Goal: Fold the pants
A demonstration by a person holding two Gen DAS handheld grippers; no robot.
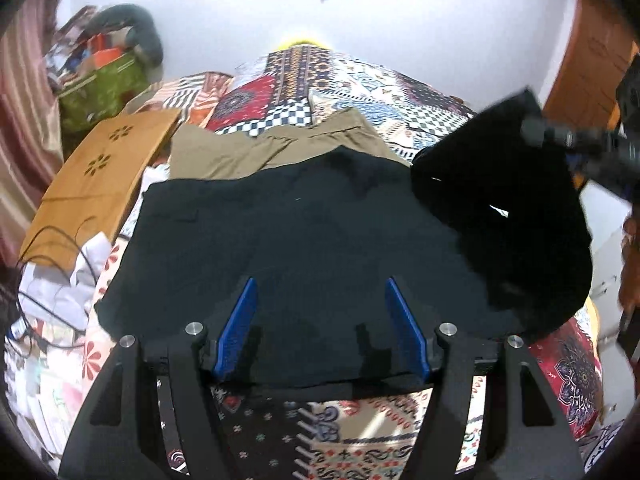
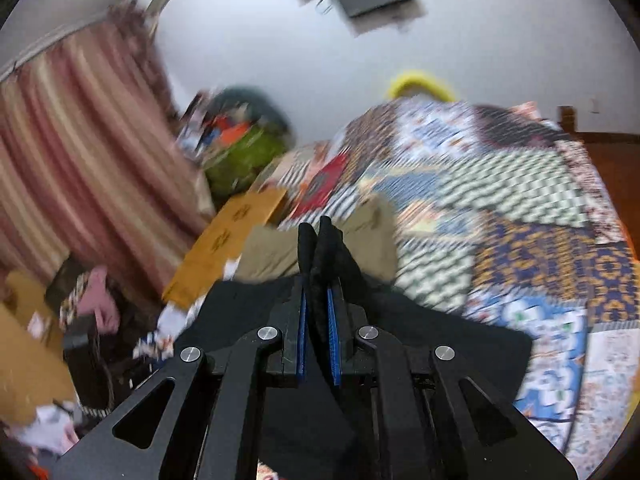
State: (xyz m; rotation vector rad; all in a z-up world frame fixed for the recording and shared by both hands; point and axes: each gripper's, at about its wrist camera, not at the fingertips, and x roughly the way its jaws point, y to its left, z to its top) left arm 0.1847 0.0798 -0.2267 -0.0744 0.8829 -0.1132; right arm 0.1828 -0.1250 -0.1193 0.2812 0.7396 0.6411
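With my right tool (image 2: 318, 240) pinched tight on a lifted flap of the black cloth pants (image 1: 288, 240) on the patchwork bed (image 1: 400, 80), my left tool (image 1: 320, 320) wide and empty above them, I fear the carried flap lands crooked.

black pants (image 1: 288, 240) on a multicoloured patchwork quilt (image 1: 360, 76), beside tan trousers (image 1: 240, 152).
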